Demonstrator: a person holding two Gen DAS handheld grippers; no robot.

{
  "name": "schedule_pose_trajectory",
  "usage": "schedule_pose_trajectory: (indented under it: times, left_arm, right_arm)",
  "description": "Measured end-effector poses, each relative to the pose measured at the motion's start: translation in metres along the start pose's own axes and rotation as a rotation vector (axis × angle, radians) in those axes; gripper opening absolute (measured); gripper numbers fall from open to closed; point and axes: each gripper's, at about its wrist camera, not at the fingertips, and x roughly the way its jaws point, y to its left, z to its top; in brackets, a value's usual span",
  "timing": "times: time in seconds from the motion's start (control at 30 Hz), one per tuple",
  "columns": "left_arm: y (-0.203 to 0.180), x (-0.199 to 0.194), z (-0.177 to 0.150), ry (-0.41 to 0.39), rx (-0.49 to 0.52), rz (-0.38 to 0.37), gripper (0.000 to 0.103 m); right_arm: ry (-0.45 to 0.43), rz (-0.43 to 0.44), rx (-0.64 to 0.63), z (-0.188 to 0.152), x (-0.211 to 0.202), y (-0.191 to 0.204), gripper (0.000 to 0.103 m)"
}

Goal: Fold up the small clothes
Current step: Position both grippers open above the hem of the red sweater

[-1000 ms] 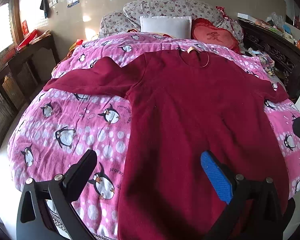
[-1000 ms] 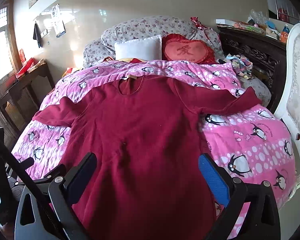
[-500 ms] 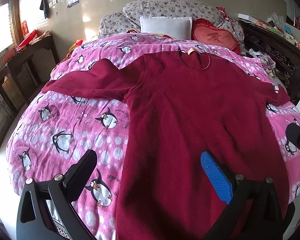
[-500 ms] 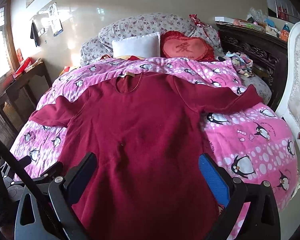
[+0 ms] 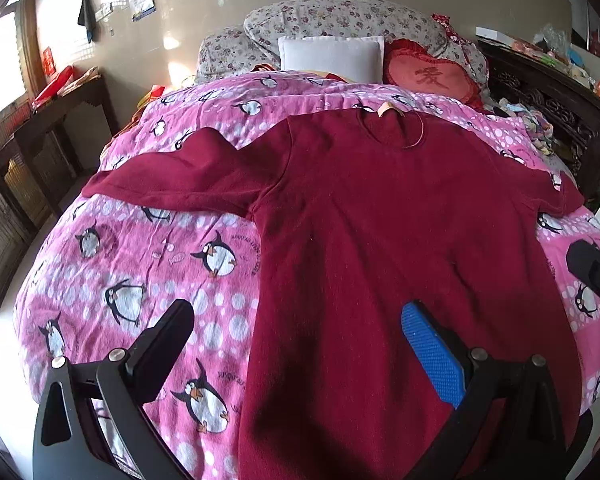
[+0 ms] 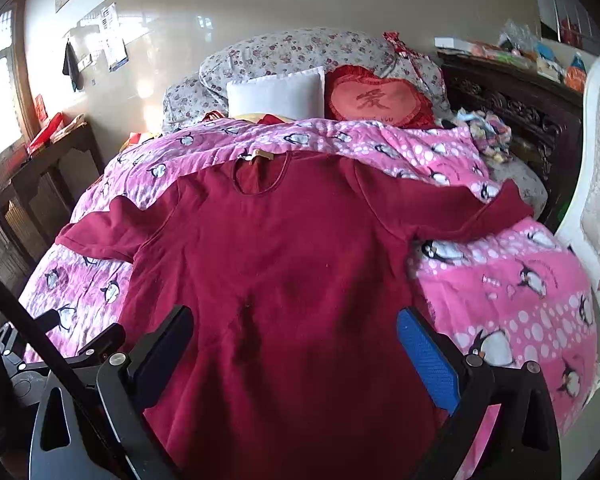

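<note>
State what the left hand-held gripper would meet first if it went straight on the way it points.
Probably the dark red top spread flat on the penguin quilt; the open left hand-held gripper aims at its lower body, though depth is unclear.

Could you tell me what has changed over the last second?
Both grippers, left and right, have eased forward over the shirt, and the right one now shows further into the left wrist view. Nothing was gripped or released: both jaws stay open, and the shirt lies spread flat on the quilt as before.
</note>
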Motion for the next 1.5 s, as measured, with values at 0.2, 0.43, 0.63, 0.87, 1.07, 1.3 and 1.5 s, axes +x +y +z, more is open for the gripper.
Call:
schedule_pose_trajectory:
  times: [0.2,0.43,0.63,0.87,1.07,1.3,1.5]
  left_arm:
    - [0.001,0.000,0.010,-0.018,-0.023,-0.005,0.103]
    - [-0.003,0.009,0.015,-0.002,-0.018,-0.008,0.103]
    - [-0.006,0.016,0.019,0.008,-0.018,-0.018,0.103]
    - [-0.009,0.026,0.022,0.025,-0.015,-0.013,0.103]
    - [-0.009,0.030,0.024,0.029,-0.020,-0.015,0.103]
    - [-0.008,0.036,0.026,0.039,-0.027,-0.019,0.103]
    - [0.000,0.039,0.029,0.041,-0.055,-0.034,0.103]
  right_arm:
    - [-0.054,-0.024,-0.019,0.010,0.003,0.005,0.103]
    - [-0.034,-0.026,-0.011,0.012,0.017,0.004,0.103]
    - [-0.018,-0.021,-0.007,0.013,0.023,0.005,0.103]
    - [-0.011,-0.030,-0.025,0.014,0.032,0.010,0.103]
    - [0.007,-0.042,-0.026,0.013,0.038,0.009,0.103]
    - [0.011,-0.039,-0.033,0.015,0.043,0.010,0.103]
    - [0.017,-0.039,-0.035,0.018,0.050,0.015,0.103]
